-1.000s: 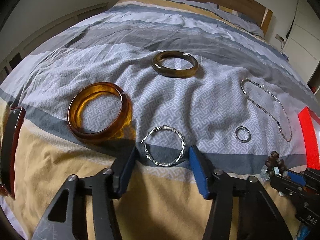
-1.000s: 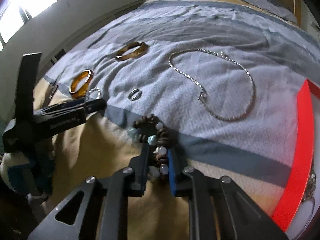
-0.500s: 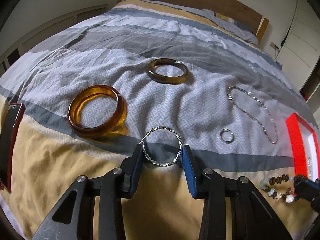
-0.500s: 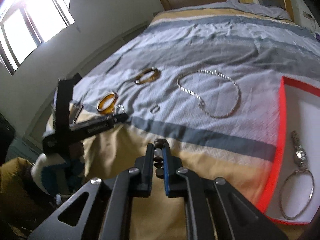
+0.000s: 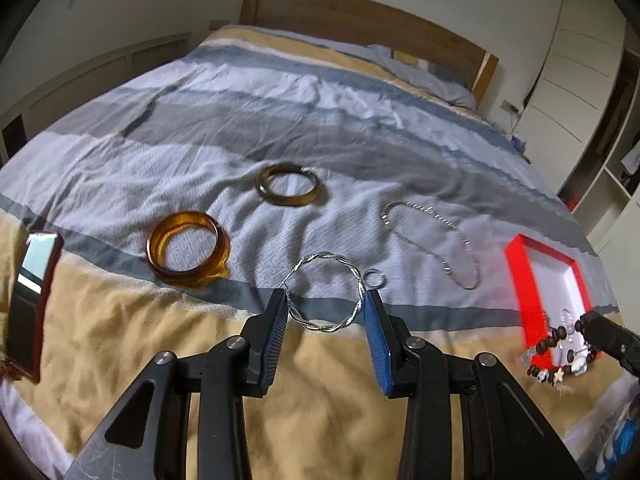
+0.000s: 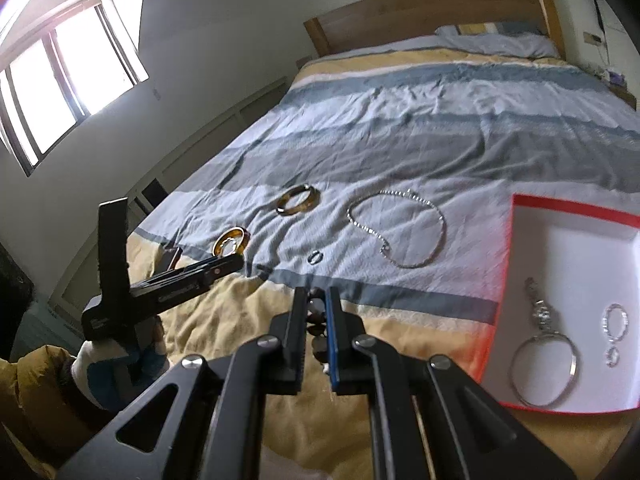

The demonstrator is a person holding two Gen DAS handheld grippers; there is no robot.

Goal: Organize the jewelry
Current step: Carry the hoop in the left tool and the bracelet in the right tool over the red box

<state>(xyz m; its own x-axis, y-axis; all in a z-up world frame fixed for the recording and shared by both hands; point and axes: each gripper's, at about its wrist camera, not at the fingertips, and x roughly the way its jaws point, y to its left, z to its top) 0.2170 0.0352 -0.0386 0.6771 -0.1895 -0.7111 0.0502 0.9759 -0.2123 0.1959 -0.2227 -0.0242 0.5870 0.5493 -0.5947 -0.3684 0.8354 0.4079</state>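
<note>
My left gripper (image 5: 323,300) is shut on a twisted silver hoop (image 5: 345,258) and holds it above the bed. My right gripper (image 6: 316,300) is shut on a beaded bracelet (image 6: 317,305), which also shows hanging at the right of the left wrist view (image 5: 557,354). A red-rimmed white tray (image 6: 510,240) at the right holds several silver pieces. On the bedspread lie an amber bangle (image 5: 188,249), a brown bangle (image 5: 289,189), a small silver ring (image 5: 375,278) and a silver chain necklace (image 6: 400,226).
A phone in a red case (image 5: 30,300) lies at the left edge of the bed. The wooden headboard (image 5: 360,20) is at the far end. A window (image 6: 60,80) is at the left, cupboards at the right.
My left gripper closed on the silver hoop and lifted it off the bedspread. My right gripper rose with the beaded bracelet and moved towards the red tray.
</note>
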